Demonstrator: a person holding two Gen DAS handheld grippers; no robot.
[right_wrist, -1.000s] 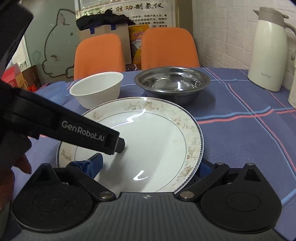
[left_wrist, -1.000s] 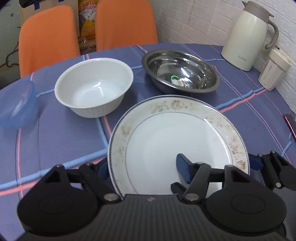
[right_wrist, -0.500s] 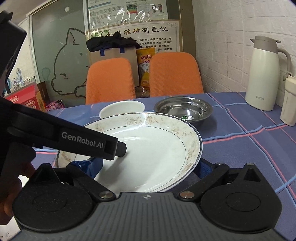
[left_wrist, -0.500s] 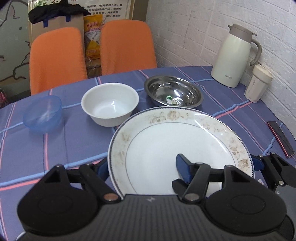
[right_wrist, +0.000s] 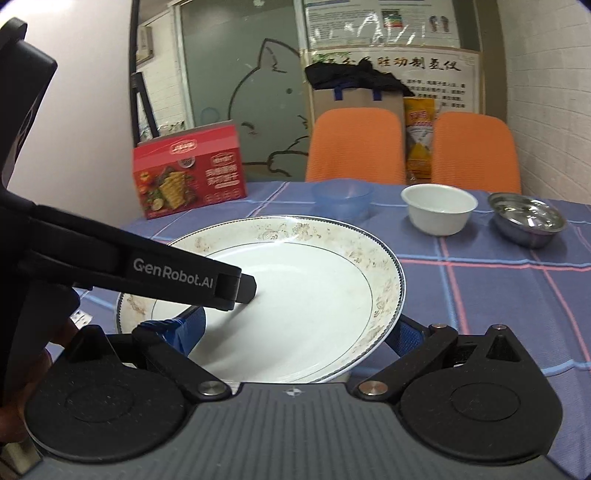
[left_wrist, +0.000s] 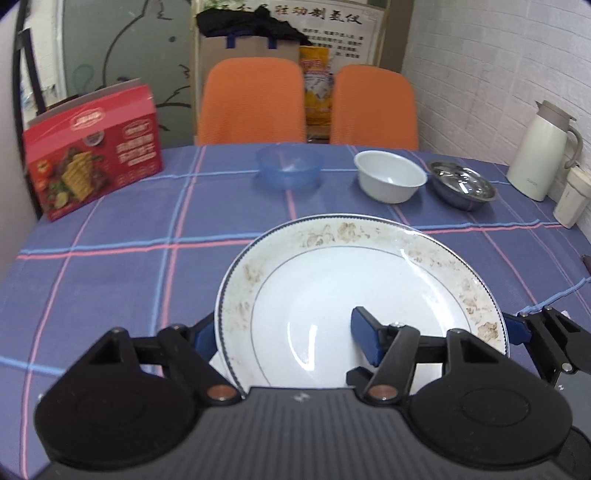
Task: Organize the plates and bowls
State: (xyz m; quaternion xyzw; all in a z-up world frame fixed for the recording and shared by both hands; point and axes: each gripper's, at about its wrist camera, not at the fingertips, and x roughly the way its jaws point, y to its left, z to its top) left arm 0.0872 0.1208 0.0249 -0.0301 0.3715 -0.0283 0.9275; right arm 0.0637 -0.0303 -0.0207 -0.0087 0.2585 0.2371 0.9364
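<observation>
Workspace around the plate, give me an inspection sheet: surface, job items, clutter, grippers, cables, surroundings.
Surface: blue checked tablecloth with pink and light-blue lines.
Job's things: white floral-rimmed plate held above the cloth; translucent blue plastic bowl, white ceramic bowl and stainless steel bowl in a row at the far side, apart.
Clutter: red food box; cream thermos jug; cream lidded cup.
Grippers: left gripper clamps the plate's left rim; right gripper clamps its right rim.
Cables: nothing seen.
Surroundings: two orange chairs, brown bag with black cloth, white brick wall.
</observation>
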